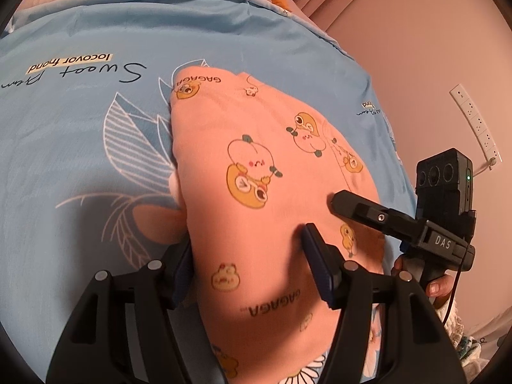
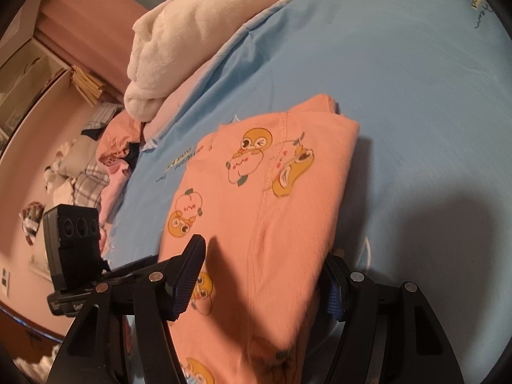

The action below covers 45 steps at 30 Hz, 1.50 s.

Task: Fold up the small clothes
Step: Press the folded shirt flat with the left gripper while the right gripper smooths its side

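The left gripper [image 1: 246, 256] straddles the near end of the pink garment [image 1: 256, 166], which lies already folded into a long narrow packet on the blue bed sheet [image 1: 80, 128]. Its left finger is tucked under the packet's edge at about 8 o'clock and mostly hidden by the cloth; the right finger rests on top at about 5 o'clock. The jaws look parted around the fabric, with cloth between them but no clear squeeze showing, so this reads as lined up for a pinch, not yet a firm hold. Placing one finger below and one above would let the end be lifted for the next fold, I judge.

The right gripper [image 2: 265, 275] sits the same way on the other side: left finger on top of the garment at 7 o'clock, right finger half buried beneath the edge at 5 o'clock, jaws apart with cloth between. Whether either hidden pad presses the fabric cannot be told. The garment's nearest end is cut off by both frames. A white plush blanket [image 2: 192, 38] lies at 11 o'clock, clear of the work
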Available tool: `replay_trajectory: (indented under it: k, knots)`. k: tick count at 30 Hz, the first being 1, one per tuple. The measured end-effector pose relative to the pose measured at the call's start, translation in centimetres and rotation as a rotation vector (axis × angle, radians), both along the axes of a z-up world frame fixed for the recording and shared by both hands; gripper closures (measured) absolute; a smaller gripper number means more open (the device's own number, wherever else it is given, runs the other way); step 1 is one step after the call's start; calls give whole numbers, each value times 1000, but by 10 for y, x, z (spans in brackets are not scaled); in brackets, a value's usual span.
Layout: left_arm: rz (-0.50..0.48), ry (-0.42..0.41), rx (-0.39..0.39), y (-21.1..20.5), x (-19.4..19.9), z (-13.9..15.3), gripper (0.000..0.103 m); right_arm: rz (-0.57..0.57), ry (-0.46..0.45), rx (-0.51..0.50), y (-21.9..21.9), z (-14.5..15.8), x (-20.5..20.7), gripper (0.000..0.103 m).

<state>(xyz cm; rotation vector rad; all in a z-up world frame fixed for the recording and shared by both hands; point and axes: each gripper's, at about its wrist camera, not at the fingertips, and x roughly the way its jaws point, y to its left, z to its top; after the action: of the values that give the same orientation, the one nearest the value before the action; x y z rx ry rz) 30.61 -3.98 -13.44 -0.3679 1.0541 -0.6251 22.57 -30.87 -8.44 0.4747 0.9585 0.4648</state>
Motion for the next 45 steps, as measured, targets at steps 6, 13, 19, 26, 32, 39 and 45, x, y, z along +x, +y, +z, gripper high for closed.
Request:
replay_trajectory:
  k: [6, 13, 19, 26, 32, 39, 45]
  knots:
    - [2, -16, 14, -3, 2, 1, 44, 4, -16, -14, -1, -2, 4, 45]
    - [20, -35, 55, -6, 3, 2, 57, 4, -34, -51, 0, -2, 4, 57]
    - [32, -51, 93, -10, 1, 7, 64, 4, -57, -109, 9, 4, 2, 67]
    - [48, -75, 112, -8, -7, 14, 74, 0, -148, -242, 28, 21, -11, 76]
    - [45, -119, 159, -11, -20, 27, 76, -2, -195, -248, 34, 33, -22, 77]
    - [38, -140, 178, -9, -42, 38, 76, 13, -217, -276, 44, 44, -42, 78]
    - [31, -166, 203, -9, -64, 51, 76, 18, -224, -279, 49, 53, -61, 78]
